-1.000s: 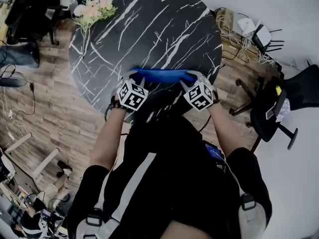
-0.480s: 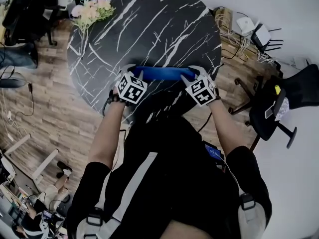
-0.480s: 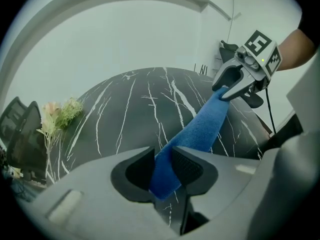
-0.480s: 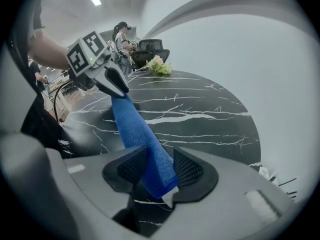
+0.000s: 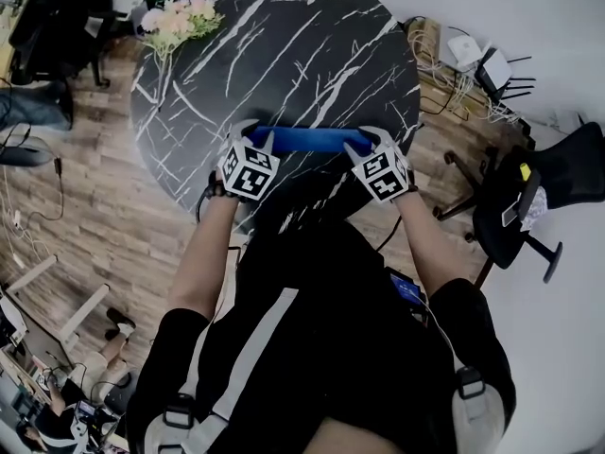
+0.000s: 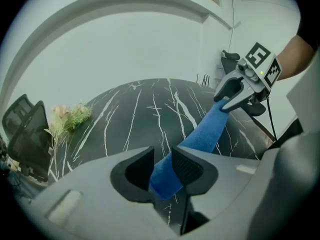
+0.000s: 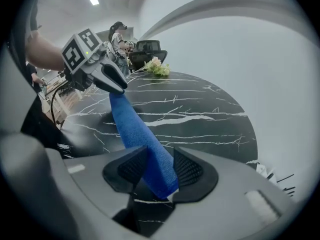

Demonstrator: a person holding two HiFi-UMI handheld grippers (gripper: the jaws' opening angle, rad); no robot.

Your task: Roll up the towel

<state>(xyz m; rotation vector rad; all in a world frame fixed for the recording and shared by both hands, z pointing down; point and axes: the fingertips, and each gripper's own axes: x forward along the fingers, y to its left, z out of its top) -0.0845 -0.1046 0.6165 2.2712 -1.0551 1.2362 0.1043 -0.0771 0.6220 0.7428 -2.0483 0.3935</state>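
Observation:
A blue towel (image 5: pixel 309 140), rolled into a long narrow roll, hangs level just above the near part of the round black marble table (image 5: pixel 284 45). My left gripper (image 5: pixel 255 140) is shut on its left end and my right gripper (image 5: pixel 371 141) on its right end. In the left gripper view the towel roll (image 6: pixel 205 131) runs from between my left gripper's (image 6: pixel 162 171) pads across to the right gripper (image 6: pixel 235 91). The right gripper view mirrors this: the towel roll (image 7: pixel 135 129) leaves my right gripper's (image 7: pixel 159 171) pads and ends in the left gripper (image 7: pixel 112 79).
A bunch of pale flowers (image 5: pixel 180 19) lies at the table's far left edge. A black office chair (image 5: pixel 539 197) stands to the right, with cables and a white router (image 5: pixel 473 60) on the floor behind it. Another dark chair (image 5: pixel 47 26) is at the upper left.
Both grippers have carried the towel roll slightly farther out over the table, the left one a little more. The roll looks tighter and narrower than before.

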